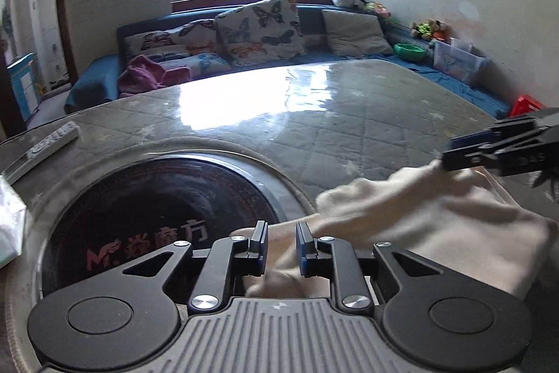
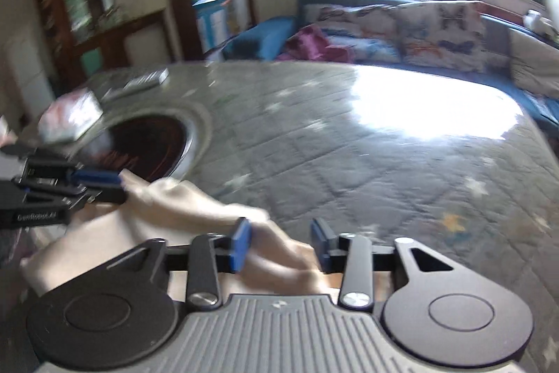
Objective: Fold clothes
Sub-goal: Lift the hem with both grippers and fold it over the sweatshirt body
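Counting left to right on the table [image 1: 314, 128]: one tissue pack [image 1: 8, 219], one remote [image 1: 45, 145], one round dark hotplate [image 1: 157, 198], one cream garment [image 1: 436, 226] at the near right edge; farther off, on the sofa, one pink garment [image 1: 146, 74]. Two grippers. Left gripper [image 1: 281, 249]: jaws narrowed, apparently pinching a cloth edge. Right gripper [image 2: 279, 243]: jaws wider, cloth between them, grip impossible to tell. Judging by the rumpled, partly lifted cloth: somewhere mid-fold, not yet a flat, squared bundle; flattening and closing folds seemingly left.
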